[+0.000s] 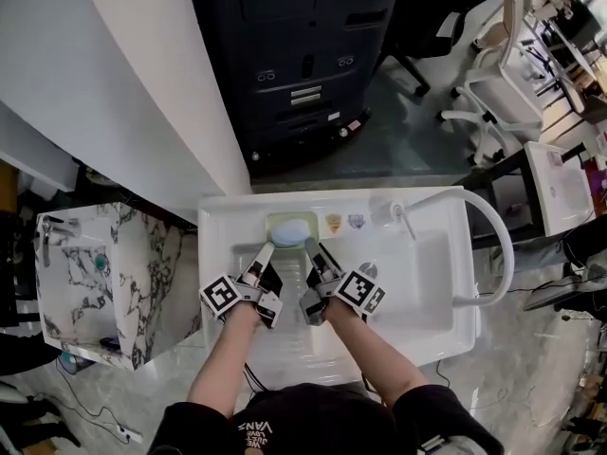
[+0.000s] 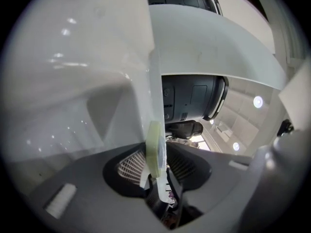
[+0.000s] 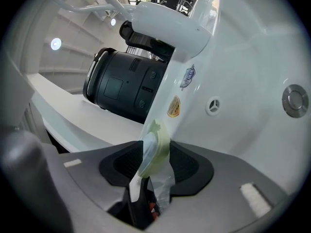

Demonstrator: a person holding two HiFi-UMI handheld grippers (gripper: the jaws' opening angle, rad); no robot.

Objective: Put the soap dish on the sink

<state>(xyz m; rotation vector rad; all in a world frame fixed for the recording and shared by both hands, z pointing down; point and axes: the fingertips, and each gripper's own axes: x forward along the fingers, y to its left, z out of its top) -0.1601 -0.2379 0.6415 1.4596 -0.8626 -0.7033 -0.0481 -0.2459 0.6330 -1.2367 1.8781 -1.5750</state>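
Observation:
The pale green soap dish (image 1: pixel 291 228), with a whitish bar of soap in it, rests on the back ledge of the white sink (image 1: pixel 220 226). My left gripper (image 1: pixel 266 250) is at the dish's left edge and my right gripper (image 1: pixel 312 248) at its right edge. In the left gripper view the dish's rim (image 2: pixel 156 147) stands edge-on between the jaws of the left gripper (image 2: pixel 155 165), with a gap beside it. The right gripper view shows the rim (image 3: pixel 156 147) between the jaws of the right gripper (image 3: pixel 155 168), clear of both pads. Both grippers are open around the rim.
A curved white faucet (image 1: pixel 495 245) arches over the basin's right side. Two stickers (image 1: pixel 343 222) sit on the ledge right of the dish. A marbled sink (image 1: pixel 90 282) stands to the left, a dark cabinet (image 1: pixel 303 55) behind, white chairs (image 1: pixel 498 83) at the back right.

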